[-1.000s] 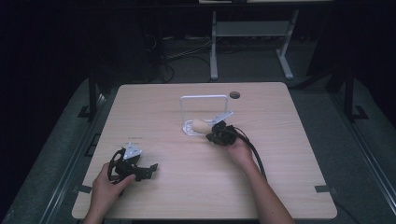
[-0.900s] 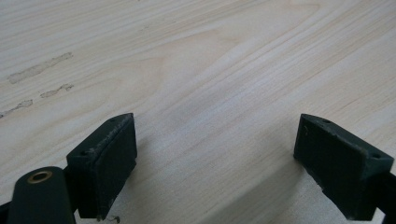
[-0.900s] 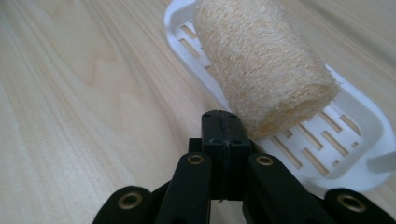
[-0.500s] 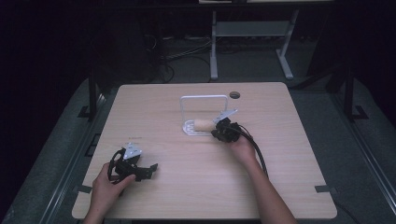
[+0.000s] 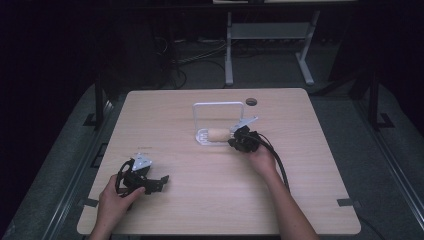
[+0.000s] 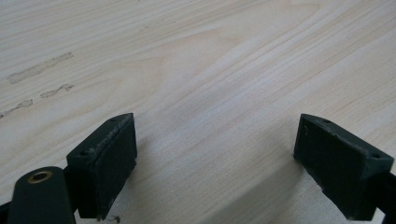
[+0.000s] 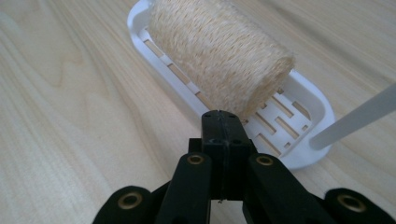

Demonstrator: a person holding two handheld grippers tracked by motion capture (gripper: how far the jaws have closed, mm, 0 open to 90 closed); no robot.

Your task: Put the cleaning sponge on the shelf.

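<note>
Two tongs are in play: the left tongs point(image 5: 161, 181), nearest the person, rest with jaws apart over bare table point(image 6: 210, 70). Farther off, the right tongs point(image 7: 224, 128), jaws together and empty, touch the loofah roll point(image 7: 219, 51). It lies in the white tray point(image 7: 306, 100), long axis pointing away from them. A push may roll it off.
</note>
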